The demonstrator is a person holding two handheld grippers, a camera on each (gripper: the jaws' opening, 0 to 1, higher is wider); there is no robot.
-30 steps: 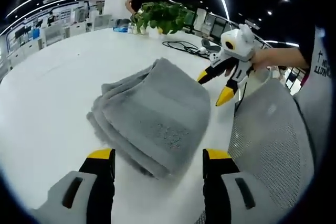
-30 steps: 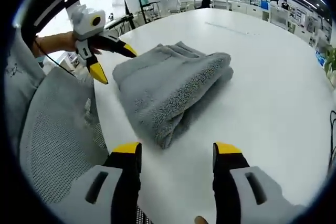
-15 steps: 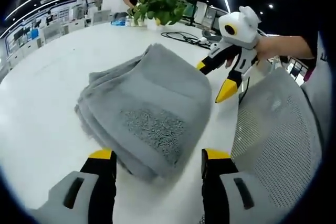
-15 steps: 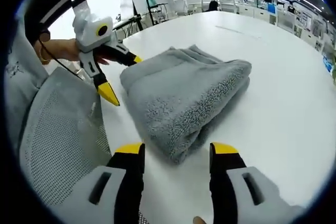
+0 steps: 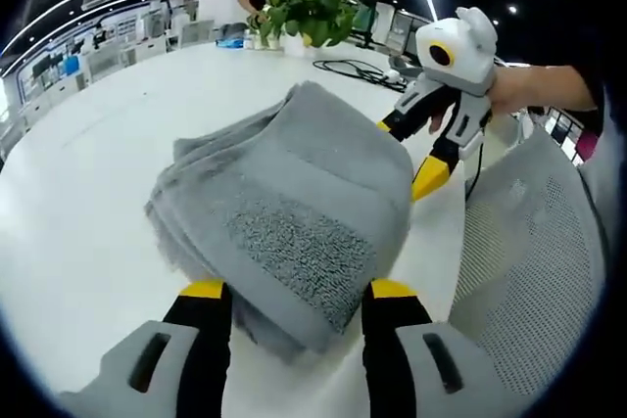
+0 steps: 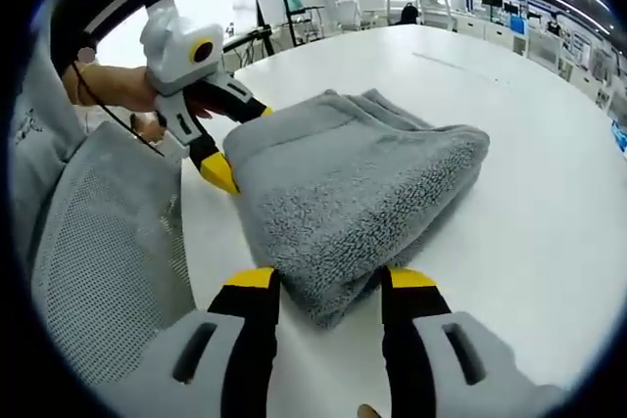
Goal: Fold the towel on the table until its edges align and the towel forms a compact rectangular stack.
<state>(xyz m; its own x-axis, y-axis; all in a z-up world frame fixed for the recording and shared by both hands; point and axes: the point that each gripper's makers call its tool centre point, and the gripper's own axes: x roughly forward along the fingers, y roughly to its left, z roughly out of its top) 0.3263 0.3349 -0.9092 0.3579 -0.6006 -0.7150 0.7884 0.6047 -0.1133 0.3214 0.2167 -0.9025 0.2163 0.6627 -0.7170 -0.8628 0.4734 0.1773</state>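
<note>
- Between our left gripper's (image 5: 291,293) parted jaws, lower centre, we are straddling the folded grey terry towel's (image 5: 294,203) corner.
- Our right gripper (image 6: 328,283), jaws parted, is straddling the opposite end.

Left claw (image 5: 296,291) and right claw (image 6: 328,279) both gape, yellow tips spread, each hand-held low and angled forward.

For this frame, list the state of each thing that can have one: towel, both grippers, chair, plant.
towel: folded into a thick layered stack, flat on the white table
left gripper: open, jaws astride the towel's near corner
right gripper: open, jaws astride the towel's near end
mesh chair: at the table edge, unoccupied
potted plant: upright at the table's far side
</note>
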